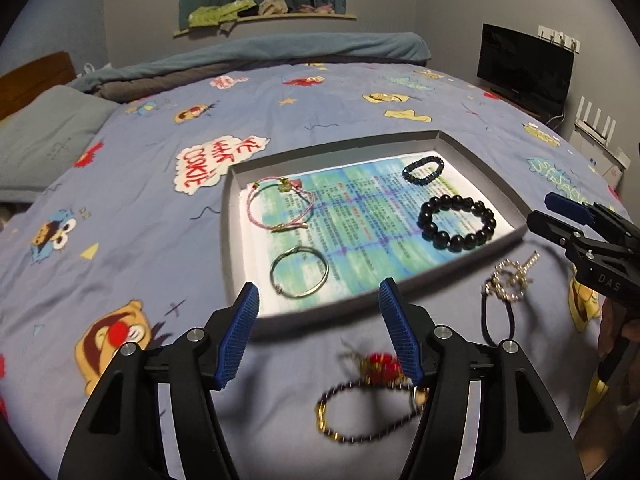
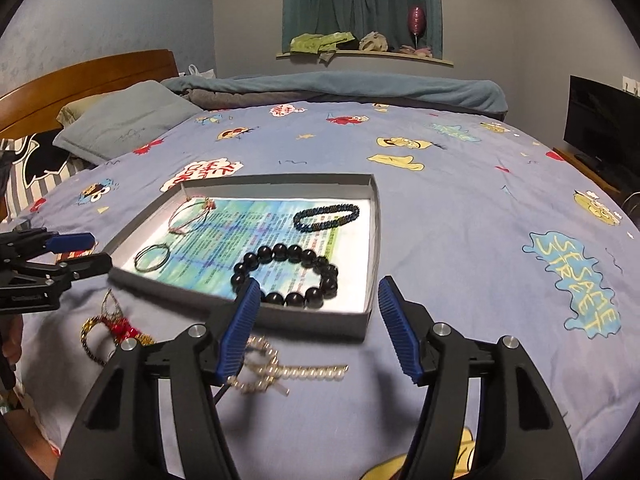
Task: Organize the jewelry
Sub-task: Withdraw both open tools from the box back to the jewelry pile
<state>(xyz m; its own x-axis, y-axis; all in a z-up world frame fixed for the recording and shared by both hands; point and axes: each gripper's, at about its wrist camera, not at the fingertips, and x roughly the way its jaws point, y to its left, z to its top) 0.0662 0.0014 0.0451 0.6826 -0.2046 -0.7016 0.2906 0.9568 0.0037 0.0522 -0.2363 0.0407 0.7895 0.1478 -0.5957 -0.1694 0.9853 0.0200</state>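
**Four pieces in the tray, two left out on the duvet**

A shallow grey cardboard tray (image 1: 486, 168) lined with a blue-green printed sheet is set on the blue cartoon-print duvet (image 1: 140, 216). Four bracelets are laid inside, all apart from each other: a pink cord bracelet with a small charm (image 1: 280, 204) at the far left, a thin silver wire bangle (image 1: 299, 278) nearer the front edge, a dark blue woven beaded bracelet (image 1: 423, 169) at the far right, and a chunky black round-bead bracelet (image 1: 457, 222) in front of that.

Two pieces are seen outside the tray, on the duvet just in front of its near wall. A gold-and-red beaded bracelet with a red ornament (image 1: 372, 396) is framed between the fingers of the left gripper (image 1: 319, 330), whose jaws are spread wide with nothing held. A pearl-and-gold hair tie on a black elastic loop (image 2: 272, 372) is found below the right gripper (image 2: 316, 330), partly hidden behind its left finger (jaws wide there too, nothing gripped).

A folded grey-blue blanket (image 2: 332, 88) is piled at the far edge of the bed
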